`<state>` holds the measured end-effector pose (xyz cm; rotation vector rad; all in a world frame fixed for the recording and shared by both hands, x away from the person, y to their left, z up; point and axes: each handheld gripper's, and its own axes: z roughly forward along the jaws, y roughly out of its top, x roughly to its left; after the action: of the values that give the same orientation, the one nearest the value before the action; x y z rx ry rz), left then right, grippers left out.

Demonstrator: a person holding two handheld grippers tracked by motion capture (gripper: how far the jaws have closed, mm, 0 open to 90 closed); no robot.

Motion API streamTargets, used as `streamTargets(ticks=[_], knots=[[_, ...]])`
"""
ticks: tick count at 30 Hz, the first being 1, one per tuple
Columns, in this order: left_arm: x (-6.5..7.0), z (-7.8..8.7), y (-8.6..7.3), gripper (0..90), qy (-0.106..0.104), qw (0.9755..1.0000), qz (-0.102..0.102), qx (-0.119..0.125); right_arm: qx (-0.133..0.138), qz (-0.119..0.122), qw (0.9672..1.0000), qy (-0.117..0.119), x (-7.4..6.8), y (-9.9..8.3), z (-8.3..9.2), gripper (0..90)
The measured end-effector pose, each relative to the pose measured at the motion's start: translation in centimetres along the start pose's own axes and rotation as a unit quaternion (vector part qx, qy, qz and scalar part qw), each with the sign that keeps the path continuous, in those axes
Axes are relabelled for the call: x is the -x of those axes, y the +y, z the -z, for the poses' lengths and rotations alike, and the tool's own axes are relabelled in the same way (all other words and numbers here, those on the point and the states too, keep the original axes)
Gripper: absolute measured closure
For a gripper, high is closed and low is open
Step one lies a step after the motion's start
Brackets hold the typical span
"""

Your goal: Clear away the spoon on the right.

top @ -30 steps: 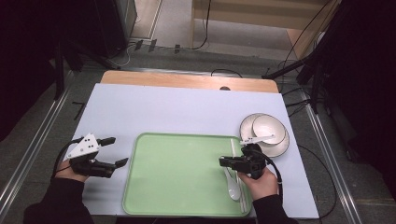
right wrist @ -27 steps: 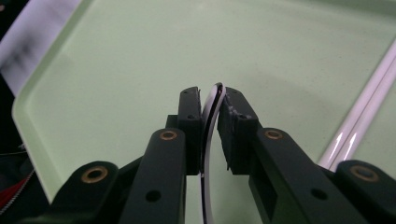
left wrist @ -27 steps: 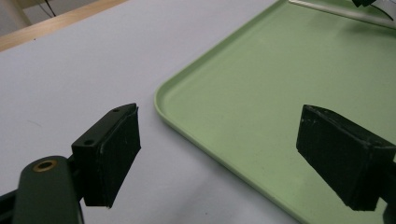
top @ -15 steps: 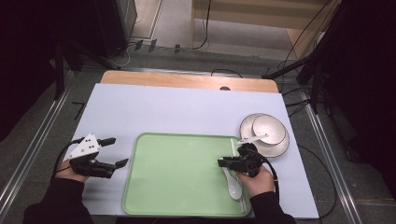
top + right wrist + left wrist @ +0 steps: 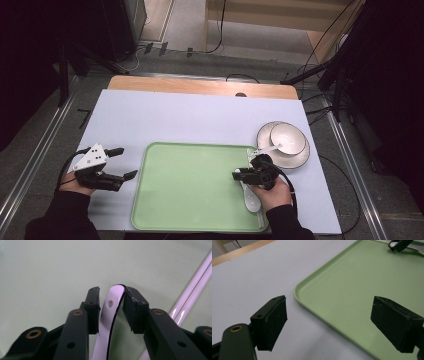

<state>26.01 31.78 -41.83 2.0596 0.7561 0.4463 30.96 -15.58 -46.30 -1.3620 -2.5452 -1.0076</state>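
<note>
We are watching the right tool (image 5: 239, 175) over the green tray (image 5: 190, 185), its jaws having just been opening around the white ceramic spoon (image 5: 251, 200). The spoon is lying on the tray's right side; in the right gripper view its handle (image 5: 110, 315) is standing between the pads, one edge touching the right pad, the left pad apart. We are judging it stiff, glazed, slippery and chippable; the narrow handle is offering the best hold. The left tool (image 5: 117, 162) is hovering spread, empty, beside the tray on the worktop (image 5: 175, 115). Stacked bowls (image 5: 285, 140) are sitting near, right.
</note>
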Motion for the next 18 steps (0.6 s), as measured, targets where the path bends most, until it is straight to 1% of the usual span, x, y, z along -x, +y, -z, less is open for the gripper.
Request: streamTargets(ticks=[3, 8, 10, 12, 16, 18], knots=[[0.0, 0.0, 0.0, 13.4, 0.001, 1.0000, 0.000, 0.000, 0.001, -0.004, 1.0000, -0.003, 0.0, 0.1, 0.1, 61.7], [0.0, 0.0, 0.0, 13.4, -0.001, 1.0000, 0.000, 0.000, 0.004, -0.001, 0.9999, -0.014, 0.1, 0.2, 0.2, 53.9], [0.0, 0.0, 0.0, 13.5, -0.001, 1.0000, 0.000, 0.001, 0.008, -0.002, 0.9998, -0.017, 0.2, 0.3, 0.3, 53.6], [0.0, 0.0, 0.0, 13.5, 0.000, 1.0000, -0.001, 0.001, 0.013, -0.004, 0.9998, -0.017, 0.2, 0.4, 0.5, 52.5], [-0.1, 0.1, 0.0, 13.4, 0.000, 1.0000, -0.001, 0.002, 0.030, -0.005, 0.9994, -0.018, 0.4, 0.7, 1.3, 44.8], [-0.2, 0.0, 0.0, 13.4, 0.000, 1.0000, 0.000, 0.003, 0.042, -0.012, 0.9990, -0.010, 0.6, 1.0, 1.7, 41.3]])
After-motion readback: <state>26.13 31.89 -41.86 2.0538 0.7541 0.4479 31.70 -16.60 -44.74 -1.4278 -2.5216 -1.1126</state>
